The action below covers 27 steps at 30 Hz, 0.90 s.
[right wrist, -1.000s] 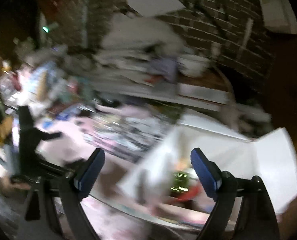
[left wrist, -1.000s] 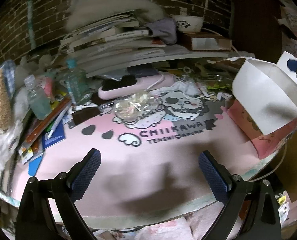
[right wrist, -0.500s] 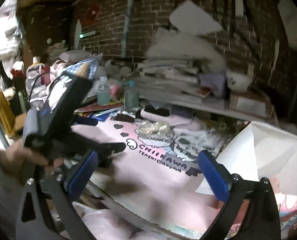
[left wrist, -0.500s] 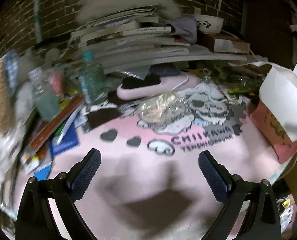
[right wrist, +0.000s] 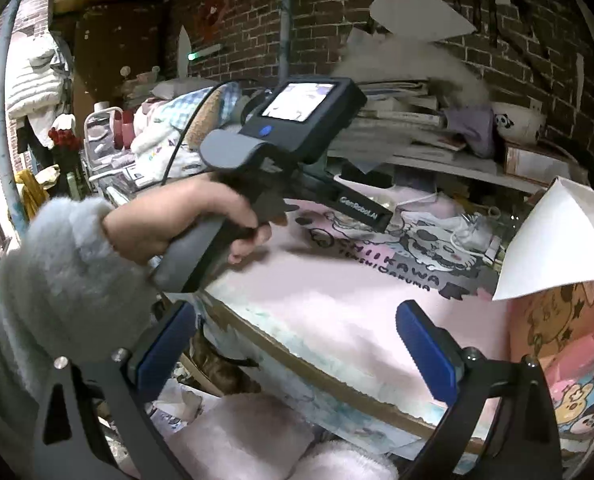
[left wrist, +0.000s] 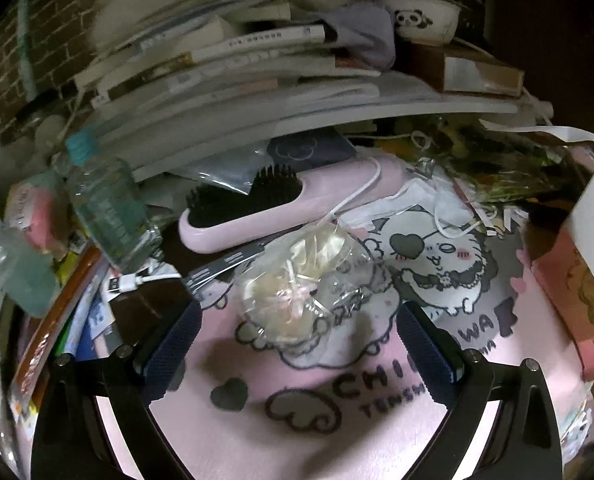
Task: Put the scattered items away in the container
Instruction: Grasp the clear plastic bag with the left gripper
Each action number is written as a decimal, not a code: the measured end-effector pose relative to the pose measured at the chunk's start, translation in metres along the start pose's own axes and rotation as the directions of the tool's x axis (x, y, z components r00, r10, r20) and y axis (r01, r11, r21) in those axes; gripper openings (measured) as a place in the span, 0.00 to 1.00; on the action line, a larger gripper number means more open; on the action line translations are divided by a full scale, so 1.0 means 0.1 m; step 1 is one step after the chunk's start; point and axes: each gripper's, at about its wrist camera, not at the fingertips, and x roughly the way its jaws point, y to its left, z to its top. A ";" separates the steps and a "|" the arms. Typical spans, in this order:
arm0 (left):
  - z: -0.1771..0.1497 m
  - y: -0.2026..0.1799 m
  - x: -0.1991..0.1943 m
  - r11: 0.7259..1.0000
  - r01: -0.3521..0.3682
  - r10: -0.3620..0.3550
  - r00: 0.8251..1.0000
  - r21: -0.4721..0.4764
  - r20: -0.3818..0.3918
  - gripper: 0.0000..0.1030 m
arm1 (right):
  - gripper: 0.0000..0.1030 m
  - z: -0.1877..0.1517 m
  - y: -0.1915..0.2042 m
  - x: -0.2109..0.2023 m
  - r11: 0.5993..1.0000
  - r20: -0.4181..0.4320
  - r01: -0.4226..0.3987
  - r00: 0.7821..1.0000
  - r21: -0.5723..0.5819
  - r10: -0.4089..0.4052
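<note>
Pink box, white flap raised

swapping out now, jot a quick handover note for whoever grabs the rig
Left gripper: open, empty, aimed at the crinkly clear cellophane packet on the pink printed mat.
Right gripper: open, empty, over the table's near edge.
Container: pink cartoon-printed cardboard box with white flaps, at the mat's right side.
Done: nothing visibly packed.
Left: packet first, then the pink hairbrush and clear plastic bottle.
</note>
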 end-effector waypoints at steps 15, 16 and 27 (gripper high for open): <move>0.05 -0.04 0.26 1.000 0.024 -0.025 0.998 -0.021 -0.061 0.62 | 0.97 0.00 -0.42 0.10 0.974 -0.021 0.040 0.999 0.224 -0.036; 0.05 -0.03 0.28 0.999 0.030 -0.032 0.997 -0.031 -0.064 0.61 | 0.97 -0.01 -0.42 0.10 0.973 -0.021 0.041 0.999 0.225 -0.037; 0.08 0.05 0.25 0.994 0.085 -0.088 0.995 -0.066 -0.040 0.14 | 0.97 -0.01 -0.42 0.11 0.973 -0.022 0.041 0.999 0.225 -0.037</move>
